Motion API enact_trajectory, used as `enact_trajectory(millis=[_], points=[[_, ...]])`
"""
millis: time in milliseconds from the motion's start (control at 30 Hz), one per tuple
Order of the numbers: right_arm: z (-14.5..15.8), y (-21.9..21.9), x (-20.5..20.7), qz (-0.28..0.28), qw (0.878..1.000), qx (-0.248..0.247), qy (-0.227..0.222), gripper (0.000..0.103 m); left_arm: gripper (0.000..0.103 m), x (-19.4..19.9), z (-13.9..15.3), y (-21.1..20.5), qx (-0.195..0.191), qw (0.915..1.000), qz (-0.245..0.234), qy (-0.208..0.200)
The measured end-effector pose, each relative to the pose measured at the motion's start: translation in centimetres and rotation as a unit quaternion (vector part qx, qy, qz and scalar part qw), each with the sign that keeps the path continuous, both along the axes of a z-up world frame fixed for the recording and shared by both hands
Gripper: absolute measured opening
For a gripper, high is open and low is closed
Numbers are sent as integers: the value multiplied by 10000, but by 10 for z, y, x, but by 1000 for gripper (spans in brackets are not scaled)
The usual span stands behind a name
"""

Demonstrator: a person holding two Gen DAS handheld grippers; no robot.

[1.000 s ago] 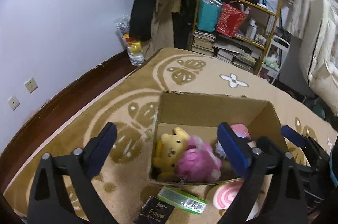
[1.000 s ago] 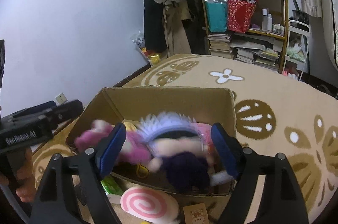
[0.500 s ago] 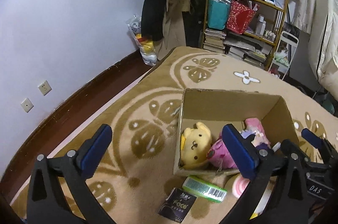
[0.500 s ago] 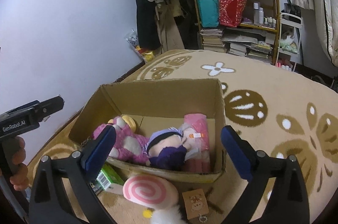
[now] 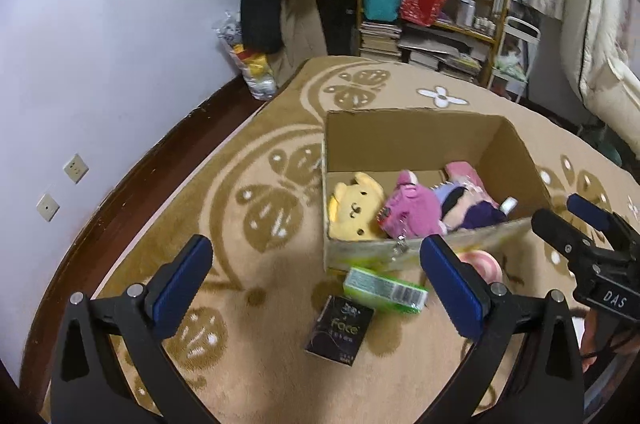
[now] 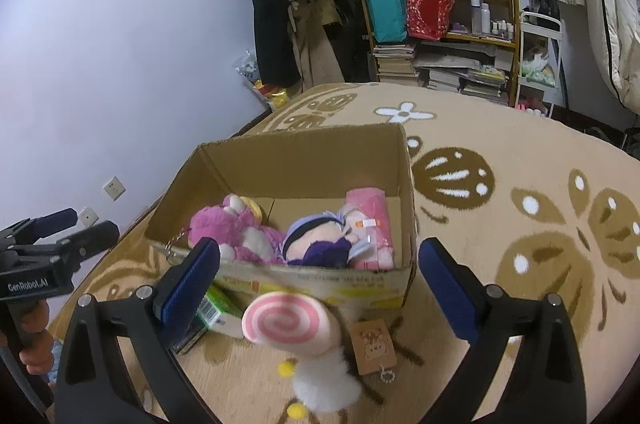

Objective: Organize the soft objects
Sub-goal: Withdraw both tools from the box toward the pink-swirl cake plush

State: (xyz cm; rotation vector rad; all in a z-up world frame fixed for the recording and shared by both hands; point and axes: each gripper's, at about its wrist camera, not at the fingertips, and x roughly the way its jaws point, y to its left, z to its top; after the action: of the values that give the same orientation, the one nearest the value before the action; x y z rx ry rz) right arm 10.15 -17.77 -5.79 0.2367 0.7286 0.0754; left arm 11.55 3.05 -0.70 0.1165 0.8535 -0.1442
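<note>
With both the left gripper [image 5: 316, 278] and right gripper [image 6: 320, 278] spread wide and empty, I judge the lollipop plush [image 6: 290, 320], lying on the rug just near of the cardboard box [image 6: 304, 156], comes next: I descend, pinch its swirl gently, and lift it clear of the near wall.

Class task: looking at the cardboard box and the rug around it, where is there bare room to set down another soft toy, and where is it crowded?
Free: the far half of the cardboard box, behind the pink plush and purple-haired doll; the rug right of the box.

Crowded: the strip before its near wall, with the swirl lollipop plush, green packet and black Face box.
</note>
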Motion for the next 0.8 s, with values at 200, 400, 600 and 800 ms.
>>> enact_trajectory(millis=[200, 400, 600, 800], points=[[-2, -2, -6, 4, 9998, 151, 148, 103, 103, -7, -4, 4, 48, 10000, -11, 71], [-7, 0, -12, 51, 9993, 195, 305, 103, 101, -10, -8, 13, -48, 9996, -21, 263], [-10, 7, -16, 234, 9986, 195, 426, 103, 101, -11, -21, 25, -305, 9978, 91, 583], [-26, 13, -17, 287, 9966, 161, 762, 103, 101, -8, -36, 26, -148, 9958, 98, 901]])
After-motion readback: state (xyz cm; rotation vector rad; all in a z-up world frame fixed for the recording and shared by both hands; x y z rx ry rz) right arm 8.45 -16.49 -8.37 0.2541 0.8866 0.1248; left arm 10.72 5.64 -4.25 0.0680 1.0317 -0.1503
